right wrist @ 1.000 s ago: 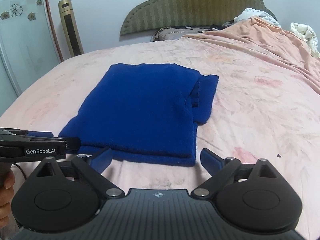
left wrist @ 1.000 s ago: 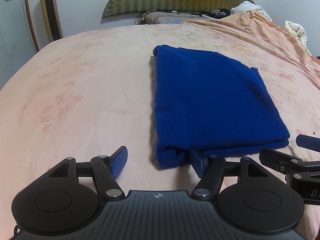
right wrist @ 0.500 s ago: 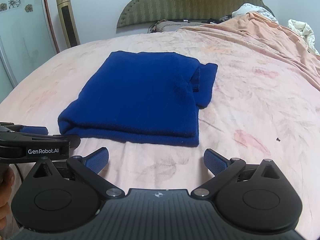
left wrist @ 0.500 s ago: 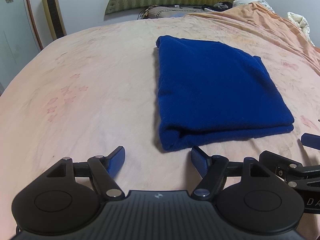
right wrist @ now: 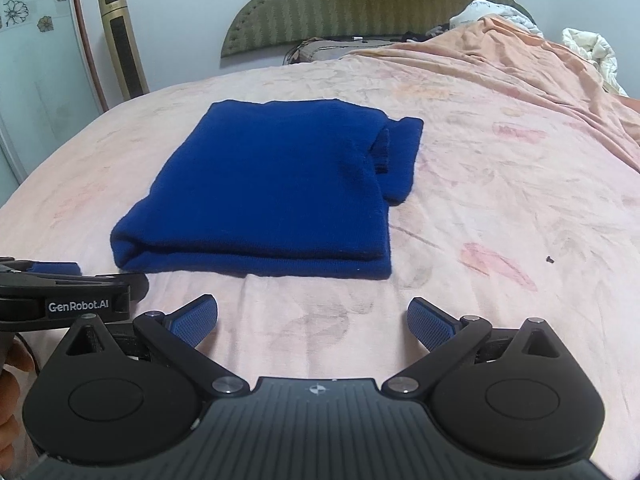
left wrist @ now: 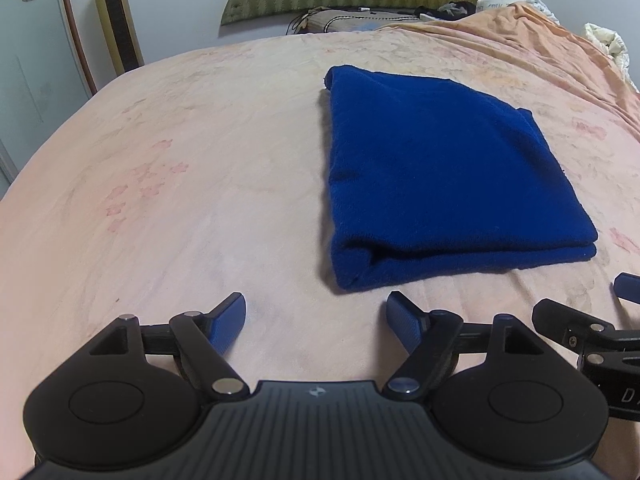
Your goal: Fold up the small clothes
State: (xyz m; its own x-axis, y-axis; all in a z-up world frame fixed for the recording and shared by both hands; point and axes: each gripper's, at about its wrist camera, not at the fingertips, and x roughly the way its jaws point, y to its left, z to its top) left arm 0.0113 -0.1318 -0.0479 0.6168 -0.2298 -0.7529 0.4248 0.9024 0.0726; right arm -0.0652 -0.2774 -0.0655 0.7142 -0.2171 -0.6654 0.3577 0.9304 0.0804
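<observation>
A dark blue knitted garment [left wrist: 440, 172] lies folded into a flat rectangle on the pink bed sheet [left wrist: 180, 184]; it also shows in the right wrist view [right wrist: 272, 192], with a sleeve end sticking out at its far right side. My left gripper [left wrist: 316, 320] is open and empty, hovering just short of the garment's near left corner. My right gripper [right wrist: 314, 322] is open and empty, just short of the garment's near edge. Neither touches the cloth.
A green padded headboard [right wrist: 368, 4] and a pillow [left wrist: 344, 20] are at the far end. An orange blanket [right wrist: 520, 52] is heaped at the far right. A gold tower fan [right wrist: 122, 52] stands by the wall on the left.
Both grippers have drawn back from the garment's near edge. The left fingertip that was at the near left corner is now apart from it. The garment lies still.
</observation>
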